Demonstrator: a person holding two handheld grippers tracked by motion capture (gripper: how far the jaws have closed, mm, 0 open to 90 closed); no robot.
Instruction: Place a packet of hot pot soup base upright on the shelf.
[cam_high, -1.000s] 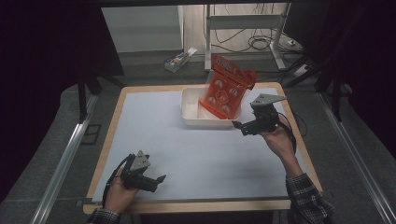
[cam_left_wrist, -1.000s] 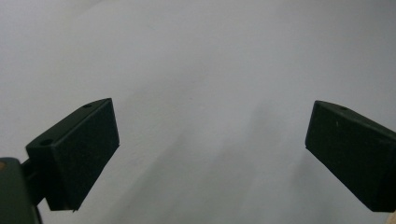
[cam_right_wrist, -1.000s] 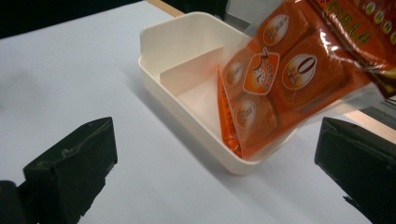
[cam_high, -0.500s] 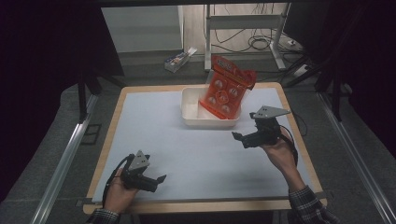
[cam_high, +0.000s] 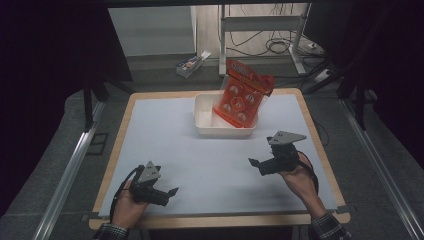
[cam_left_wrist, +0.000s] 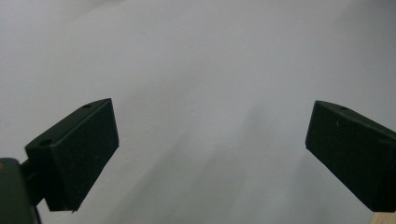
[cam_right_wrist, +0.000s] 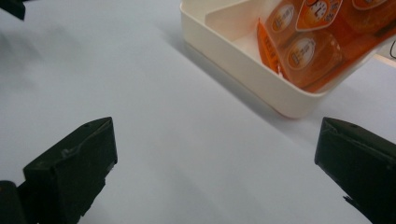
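The right tongs (cam_high: 257, 166) are being drawn back from the orange packet (cam_high: 242, 98) in the white tray (cam_high: 205, 118), jaws spread. The left tongs (cam_high: 169, 194) are being held low over the counter (cam_high: 200, 160), spread too.

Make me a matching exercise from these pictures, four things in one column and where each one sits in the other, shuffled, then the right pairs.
Things:
1. orange bag
2. white bin
3. left gripper
4. right gripper

Places:
A. near edge of the table, at the left
B. leaning in the bin, top sticking out
C. far middle of the table
D. over the mat, near side of the bin, jaws open

Pairs: 1-B, 2-C, 3-A, 4-D
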